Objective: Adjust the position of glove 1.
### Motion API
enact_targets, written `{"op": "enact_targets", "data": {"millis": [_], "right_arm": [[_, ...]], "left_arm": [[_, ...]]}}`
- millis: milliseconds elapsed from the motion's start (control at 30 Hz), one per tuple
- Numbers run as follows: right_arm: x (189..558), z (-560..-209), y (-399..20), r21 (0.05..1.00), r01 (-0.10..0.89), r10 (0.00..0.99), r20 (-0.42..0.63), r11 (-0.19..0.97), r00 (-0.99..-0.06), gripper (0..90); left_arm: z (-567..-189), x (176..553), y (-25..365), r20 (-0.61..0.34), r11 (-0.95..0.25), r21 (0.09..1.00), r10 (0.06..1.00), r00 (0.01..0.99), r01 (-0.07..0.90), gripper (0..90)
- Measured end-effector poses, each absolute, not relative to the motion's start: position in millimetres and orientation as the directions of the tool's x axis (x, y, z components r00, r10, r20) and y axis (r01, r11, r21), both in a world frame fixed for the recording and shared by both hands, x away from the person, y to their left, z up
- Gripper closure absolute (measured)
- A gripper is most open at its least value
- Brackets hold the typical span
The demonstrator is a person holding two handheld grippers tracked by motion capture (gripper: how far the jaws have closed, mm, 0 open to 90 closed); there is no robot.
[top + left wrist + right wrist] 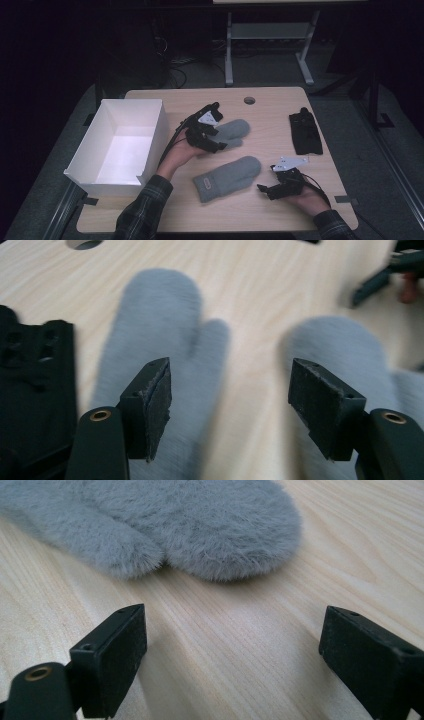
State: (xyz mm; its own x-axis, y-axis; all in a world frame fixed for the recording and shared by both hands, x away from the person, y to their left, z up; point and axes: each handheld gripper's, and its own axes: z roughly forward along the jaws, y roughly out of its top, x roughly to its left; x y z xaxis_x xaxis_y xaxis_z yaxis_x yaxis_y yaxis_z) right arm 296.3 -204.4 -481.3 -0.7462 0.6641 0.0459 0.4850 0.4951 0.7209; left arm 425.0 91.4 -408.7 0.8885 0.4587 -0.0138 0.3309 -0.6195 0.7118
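Note:
Two grey fuzzy mittens lie on the wooden table (270, 107). The far mitten (234, 131) (155, 325) lies under my left gripper (217, 132) (230, 405), whose jaws stand open above its cuff end, with nothing pressed between the pads. The near mitten (227, 179) (340, 350) (200, 525) lies flat at the table's middle front. My right gripper (265, 190) (232, 650) rests low just right of that mitten's tip, open, with bare wood between its jaws.
A white open box (120, 145) stands at the table's left edge. A black glove (305, 132) lies at the right. There is a round cable hole (249, 100) (82, 244) near the far edge. A metal frame (270, 45) stands on the floor beyond.

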Motion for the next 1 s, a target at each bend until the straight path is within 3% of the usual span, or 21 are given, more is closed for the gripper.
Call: {"op": "enact_targets", "data": {"millis": [300,500,633,833,1000], "right_arm": [[296.4,-481.4,-204.6,0.721,0.481,0.660,0.042,0.500,-0.750,11.7],[296.3,-481.4,-204.5,0.721,0.481,0.661,0.043,0.499,-0.749,11.7],[296.2,-481.4,-204.4,0.721,0.483,0.662,0.046,0.497,-0.748,11.7],[296.2,-481.4,-204.4,0.721,0.483,0.662,0.045,0.497,-0.749,11.7],[296.2,-481.4,-204.4,0.721,0.483,0.662,0.045,0.497,-0.748,11.7]], "left_arm": [[-428.5,462.5,84.3,0.029,-0.664,0.678,0.451,0.892,0.314,33.4],[-446.5,476.1,80.0,-0.004,-0.681,0.644,0.454,0.891,0.350,36.1],[-452.8,480.9,82.0,-0.042,-0.676,0.639,0.446,0.894,0.367,46.0],[-452.8,481.9,81.9,-0.061,-0.667,0.629,0.468,0.882,0.398,72.6],[-447.9,481.9,82.7,-0.086,-0.650,0.632,0.482,0.872,0.422,79.9]]}}
